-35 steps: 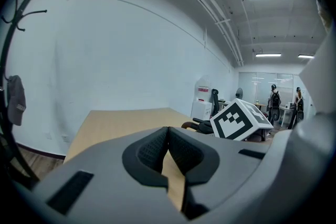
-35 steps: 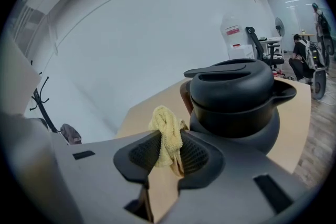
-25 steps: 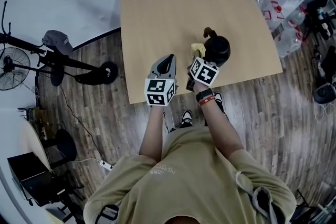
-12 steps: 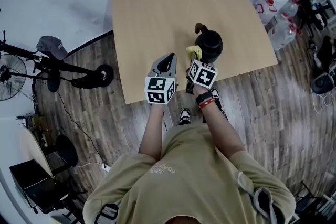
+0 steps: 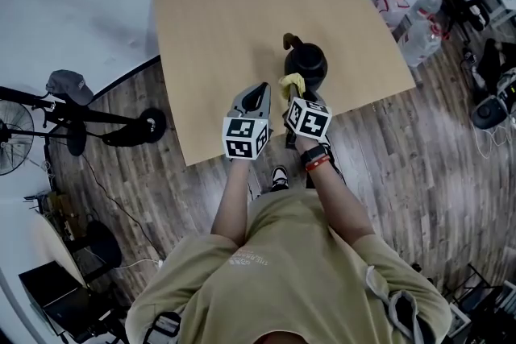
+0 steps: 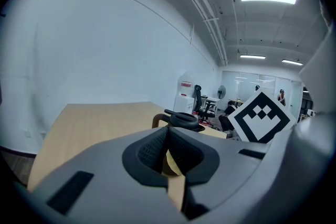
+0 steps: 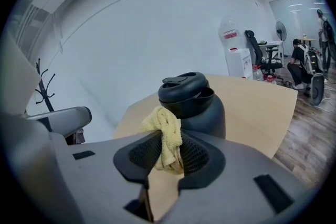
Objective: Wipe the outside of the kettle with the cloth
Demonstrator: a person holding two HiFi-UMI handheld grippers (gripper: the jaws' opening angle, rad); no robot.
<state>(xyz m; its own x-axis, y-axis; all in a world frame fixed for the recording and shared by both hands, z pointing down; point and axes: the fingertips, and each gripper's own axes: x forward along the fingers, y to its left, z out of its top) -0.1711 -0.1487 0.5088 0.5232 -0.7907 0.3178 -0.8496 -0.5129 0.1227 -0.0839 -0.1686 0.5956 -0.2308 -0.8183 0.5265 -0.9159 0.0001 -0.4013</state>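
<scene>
Wiping along the wall of the kettle [image 5: 306, 62], black, lidded and upright, placed toward 4 o'clock on the tan surface [image 5: 226, 28], near its right-hand edge, with the brown handle pointing to about 11 o'clock. Meets that wall at roughly 7 o'clock with the yellow cloth [image 5: 292, 82], bunched, touching the kettle just under the lid rim as seen from the right gripper view. Clamps the cloth in the right gripper [image 5: 292, 97], pads closed on its folds and a tuft standing up above them. Has carried the cloth round from about 9 o'clock on the kettle a second ago to this lower spot, so probably one band of the near-left side already wiped, with the far side, right side and spout end still to cover. Calls for more travel round the body, or a turn of the kettle, to reach the rest.

Hangs the left gripper [image 5: 258, 95] just beside the right one, at 9 o'clock from the cloth, jaws together on nothing, clear of the kettle. Leaves the kettle unsteadied, so some chance of pushing it toward the edge.
</scene>
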